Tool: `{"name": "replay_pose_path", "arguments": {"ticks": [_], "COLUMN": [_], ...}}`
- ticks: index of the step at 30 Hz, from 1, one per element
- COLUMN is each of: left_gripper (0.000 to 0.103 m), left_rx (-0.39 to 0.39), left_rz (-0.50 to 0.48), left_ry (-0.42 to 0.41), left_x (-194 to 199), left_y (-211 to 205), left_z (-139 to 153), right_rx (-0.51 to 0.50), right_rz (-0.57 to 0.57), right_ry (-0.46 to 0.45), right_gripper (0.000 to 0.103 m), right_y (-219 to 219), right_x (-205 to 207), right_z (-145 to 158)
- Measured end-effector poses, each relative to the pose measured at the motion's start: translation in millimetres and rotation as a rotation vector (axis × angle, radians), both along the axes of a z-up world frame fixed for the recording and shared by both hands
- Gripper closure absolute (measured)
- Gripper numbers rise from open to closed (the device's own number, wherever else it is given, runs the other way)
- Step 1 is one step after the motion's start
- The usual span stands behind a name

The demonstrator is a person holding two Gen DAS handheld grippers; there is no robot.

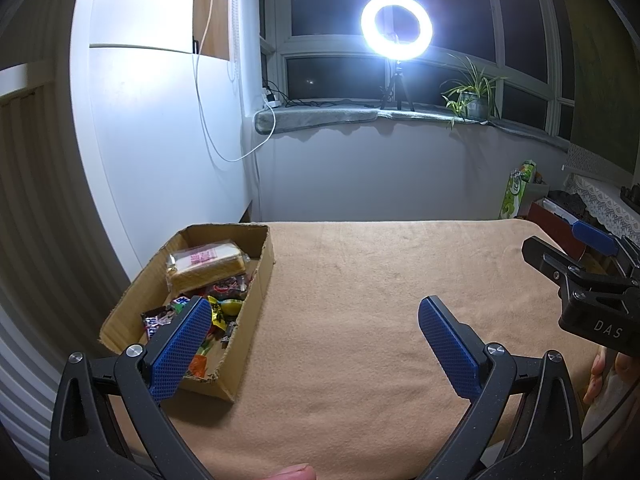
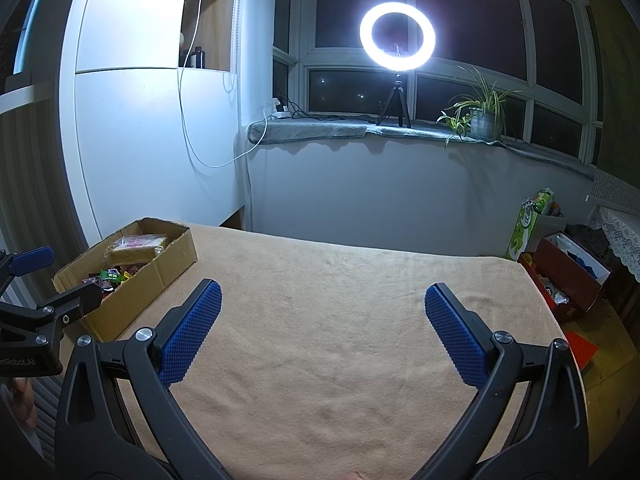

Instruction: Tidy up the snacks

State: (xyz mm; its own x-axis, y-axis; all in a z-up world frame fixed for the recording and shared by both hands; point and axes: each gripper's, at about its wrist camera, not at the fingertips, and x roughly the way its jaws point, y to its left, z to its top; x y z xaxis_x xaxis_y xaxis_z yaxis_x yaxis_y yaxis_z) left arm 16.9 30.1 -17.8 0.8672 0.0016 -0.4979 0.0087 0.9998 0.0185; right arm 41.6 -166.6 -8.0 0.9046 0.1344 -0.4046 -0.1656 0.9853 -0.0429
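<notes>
A brown cardboard box (image 1: 264,268) (image 2: 176,256) sits at the left end of a table covered with a tan cloth (image 1: 380,300) (image 2: 340,312). Inside lie a wrapped sponge cake (image 1: 206,266) (image 2: 136,250) and several small candy and snack packets (image 1: 224,300) (image 2: 110,278). My left gripper (image 1: 314,312) is open above the cloth, its left finger (image 1: 180,348) overlapping the box's near end. My right gripper (image 2: 322,300) is open over bare cloth, holding nothing. Each gripper shows at the edge of the other's view.
A lit ring light on a tripod (image 1: 396,26) and a potted plant (image 1: 474,96) stand on the windowsill. A white cabinet (image 1: 160,140) rises behind the box. Right of the table are a red box (image 2: 560,280) and a green carton (image 2: 528,224) on the floor.
</notes>
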Motion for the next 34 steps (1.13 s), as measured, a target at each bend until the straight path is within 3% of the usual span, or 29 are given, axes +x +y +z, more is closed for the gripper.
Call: {"name": "replay_pose_path", "arguments": {"ticks": [27, 34], "left_gripper": [0.000, 0.000], "left_rx": [-0.018, 0.023], "left_rz": [0.007, 0.046], "left_ry": [0.023, -0.013], "left_x": [2.8, -2.2], "left_y": [1.6, 0.5], "left_z": [-8.1, -7.4], "right_rx": [-0.001, 0.000], "right_rz": [-0.002, -0.004], "right_ry": [0.007, 0.011], "right_gripper": [0.000, 0.000], "right_y": [1.3, 3.1], "right_x": [-2.3, -5.8], "right_z": [-2.6, -8.5]}}
